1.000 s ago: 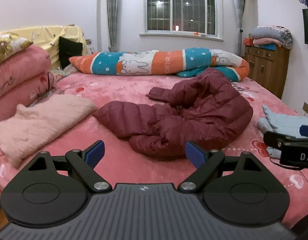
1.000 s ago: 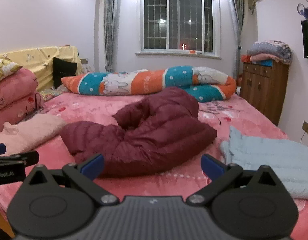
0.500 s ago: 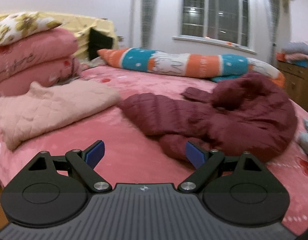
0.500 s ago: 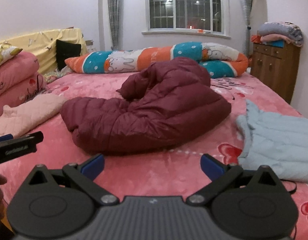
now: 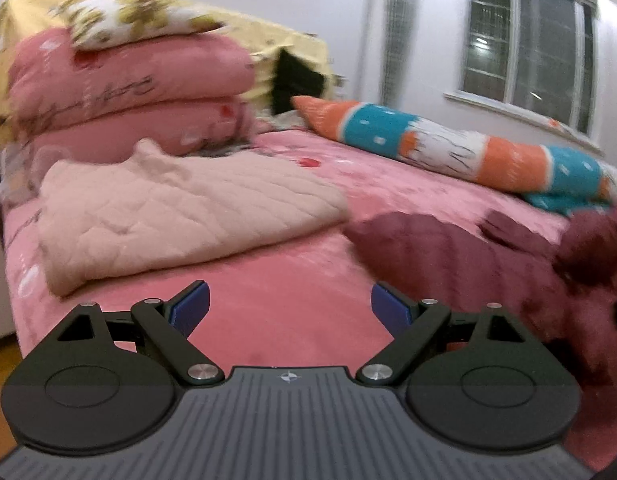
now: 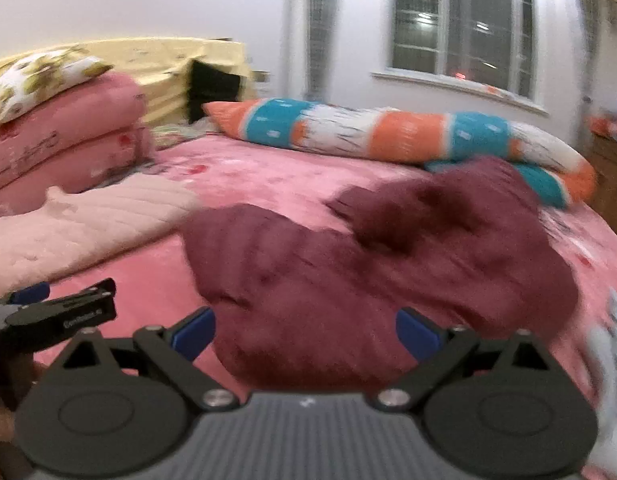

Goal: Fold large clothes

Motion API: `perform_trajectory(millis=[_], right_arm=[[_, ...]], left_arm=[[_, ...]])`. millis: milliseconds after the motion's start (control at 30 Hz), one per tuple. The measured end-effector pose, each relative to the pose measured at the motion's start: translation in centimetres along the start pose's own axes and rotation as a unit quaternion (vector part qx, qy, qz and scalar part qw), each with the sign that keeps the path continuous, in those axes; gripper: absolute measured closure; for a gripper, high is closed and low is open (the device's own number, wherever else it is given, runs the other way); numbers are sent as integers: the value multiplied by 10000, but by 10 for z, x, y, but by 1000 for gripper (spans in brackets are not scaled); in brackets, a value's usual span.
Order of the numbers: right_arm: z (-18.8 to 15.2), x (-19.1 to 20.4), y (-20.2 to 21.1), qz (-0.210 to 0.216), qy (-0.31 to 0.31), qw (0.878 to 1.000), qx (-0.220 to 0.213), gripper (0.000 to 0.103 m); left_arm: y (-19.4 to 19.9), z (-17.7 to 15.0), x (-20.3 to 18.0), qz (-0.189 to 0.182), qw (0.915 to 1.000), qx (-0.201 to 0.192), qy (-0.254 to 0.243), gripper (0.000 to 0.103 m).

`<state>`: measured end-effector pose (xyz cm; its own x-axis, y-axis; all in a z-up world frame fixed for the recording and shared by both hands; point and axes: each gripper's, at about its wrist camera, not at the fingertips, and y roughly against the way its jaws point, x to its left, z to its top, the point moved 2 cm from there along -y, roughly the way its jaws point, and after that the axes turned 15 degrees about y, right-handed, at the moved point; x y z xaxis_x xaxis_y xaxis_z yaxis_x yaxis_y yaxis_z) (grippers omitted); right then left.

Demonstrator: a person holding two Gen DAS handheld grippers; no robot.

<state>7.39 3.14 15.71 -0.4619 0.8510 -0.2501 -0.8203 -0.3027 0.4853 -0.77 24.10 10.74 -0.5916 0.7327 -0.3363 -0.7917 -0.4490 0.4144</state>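
both views are smeared with motion blur. the maroon puffer jacket [image 6: 372, 276] lies crumpled in the middle of the pink bedspread [image 5: 292, 304], untouched. the right gripper [image 6: 304, 332] hovers just in front of its near edge, jaws spread wide though they've just been easing inward, nothing pinched between them. the left gripper [image 5: 288, 306] sits over bare bedspread, jaws wide apart and empty, jacket off to its right, a folded pale pink quilted garment [image 5: 168, 216] to its left.
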Motion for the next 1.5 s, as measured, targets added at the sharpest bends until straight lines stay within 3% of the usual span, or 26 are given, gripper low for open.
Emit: perform_trajectory(millis=[133, 300, 467, 700, 900, 967, 1067, 1300, 1500], right_arm=[[27, 21, -48, 334, 204, 9992, 2, 10], [47, 40, -104, 458, 393, 9981, 99, 10], [50, 49, -148, 368, 505, 9977, 260, 10], [43, 63, -199, 111, 682, 9961, 551, 11], [33, 63, -218, -239, 723, 9942, 760, 43], [32, 59, -217, -314, 601, 9950, 730, 67], [36, 51, -205, -362, 326, 9971, 579, 86], [63, 16, -135, -505, -282, 9980, -252, 93], [69, -56, -39, -1086, -1014, 9845, -929, 94]], left_arm=[[-13, 15, 15, 253, 9989, -35, 382, 0], [-20, 25, 36, 470, 9952, 44, 860, 0], [-26, 30, 50, 602, 9911, 143, 1180, 0], [-31, 25, 48, 568, 9913, 346, 1139, 0], [-32, 22, 46, 540, 9918, 411, 1080, 0], [-31, 22, 45, 512, 9924, 389, 1045, 0], [-30, 21, 42, 435, 9934, 401, 983, 0], [-28, 16, 32, 21, 9958, 428, 813, 0], [-24, 8, 18, -554, 9950, 562, 612, 0]])
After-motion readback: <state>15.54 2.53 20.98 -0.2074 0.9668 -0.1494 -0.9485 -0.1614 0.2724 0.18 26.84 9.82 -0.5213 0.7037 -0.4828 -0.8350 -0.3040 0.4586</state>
